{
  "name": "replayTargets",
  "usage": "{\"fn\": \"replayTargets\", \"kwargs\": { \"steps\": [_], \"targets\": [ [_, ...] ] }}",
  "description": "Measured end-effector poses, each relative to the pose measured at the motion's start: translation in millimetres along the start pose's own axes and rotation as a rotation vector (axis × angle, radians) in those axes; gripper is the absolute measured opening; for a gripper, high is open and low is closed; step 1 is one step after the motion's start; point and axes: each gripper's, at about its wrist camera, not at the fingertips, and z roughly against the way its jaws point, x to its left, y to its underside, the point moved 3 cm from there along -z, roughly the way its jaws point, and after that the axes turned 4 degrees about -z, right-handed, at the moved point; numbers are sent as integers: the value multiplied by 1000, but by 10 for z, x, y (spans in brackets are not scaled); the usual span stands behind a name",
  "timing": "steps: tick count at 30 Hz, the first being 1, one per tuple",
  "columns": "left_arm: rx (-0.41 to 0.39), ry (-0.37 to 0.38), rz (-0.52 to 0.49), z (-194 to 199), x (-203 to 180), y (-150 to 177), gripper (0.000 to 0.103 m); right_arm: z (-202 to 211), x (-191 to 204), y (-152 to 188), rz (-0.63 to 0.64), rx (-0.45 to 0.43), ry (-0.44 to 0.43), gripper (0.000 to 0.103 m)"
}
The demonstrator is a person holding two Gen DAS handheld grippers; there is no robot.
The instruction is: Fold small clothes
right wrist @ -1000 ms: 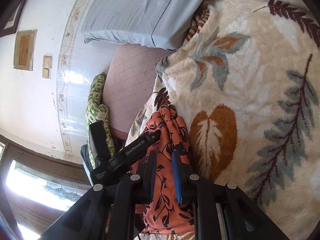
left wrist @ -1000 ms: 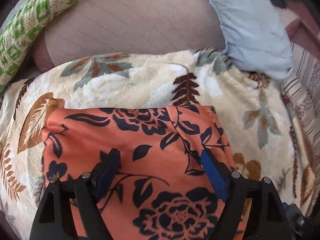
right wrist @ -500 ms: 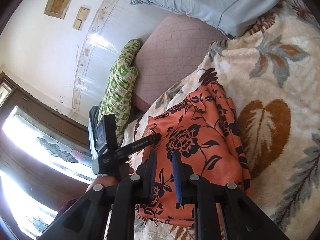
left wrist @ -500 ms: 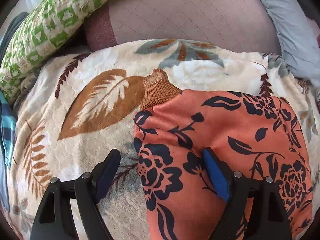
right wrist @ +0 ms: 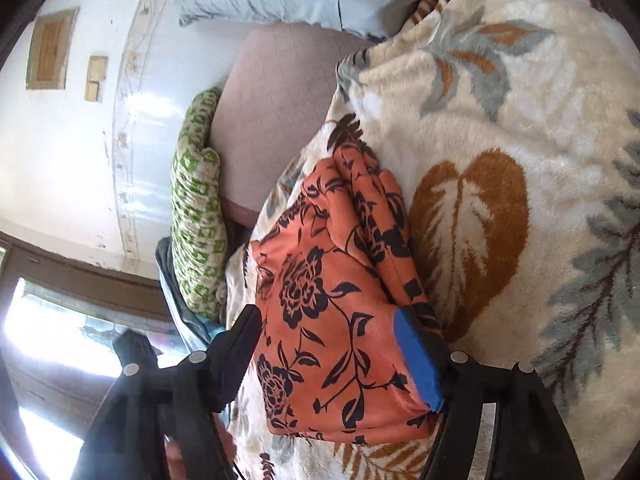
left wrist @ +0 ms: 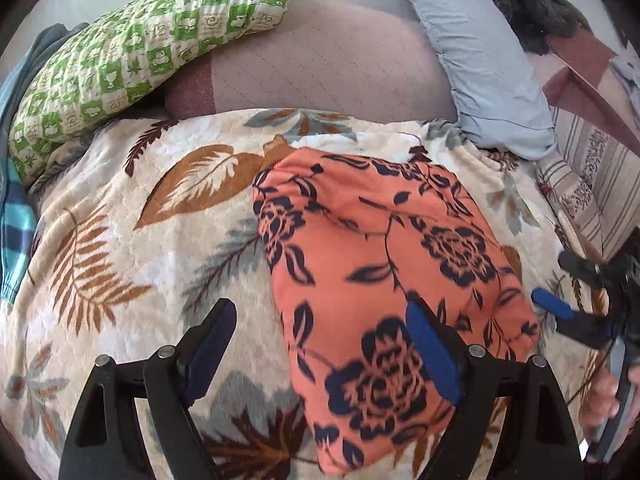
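Fold's down: my right gripper (right wrist: pixel 332 356) just spread, freeing the folded orange black-flowered garment (left wrist: pixel 384 280); left gripper (left wrist: pixel 320 356) spread too. Next: regrip an edge.

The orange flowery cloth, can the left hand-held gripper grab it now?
Probably yes. The cloth lies uncovered on the blanket, and the left hand-held gripper hangs open just above its edge.

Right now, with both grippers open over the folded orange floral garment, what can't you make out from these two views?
- Orange floral garment: left wrist view, its near right part is hidden behind the left gripper finger; its underside is unseen.
- Brown ribbed cuff: mostly tucked behind the garment's far edge.
- Right gripper: right wrist view, the garment's near corner is hidden behind the blue pad.
- Striped blue cloth: cut off by the left edge.
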Motion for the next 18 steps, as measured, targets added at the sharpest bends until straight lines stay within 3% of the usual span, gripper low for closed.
{"fn": "replayTargets", "kwargs": {
  "steps": [4,7,10,12,13,14,18],
  "targets": [
    [-6,-2,50,73,114,328,89,42,16,24,39,-6,96,71],
    [92,6,106,-126,209,506,89,-50,-29,74,82,29,218,65],
    [97,77,174,-172,250,564,88,-193,-161,162,63,93,243,60],
    [123,62,173,-219,257,554,85,-282,-164,245,115,116,282,37],
    [134,48,166,-231,263,546,76,-308,-146,298,146,117,302,24],
    [146,52,152,-238,253,542,67,-304,-119,354,168,109,306,21],
    [142,33,87,-147,244,492,44,-57,187,578,285,32,282,16]
  ]
}}
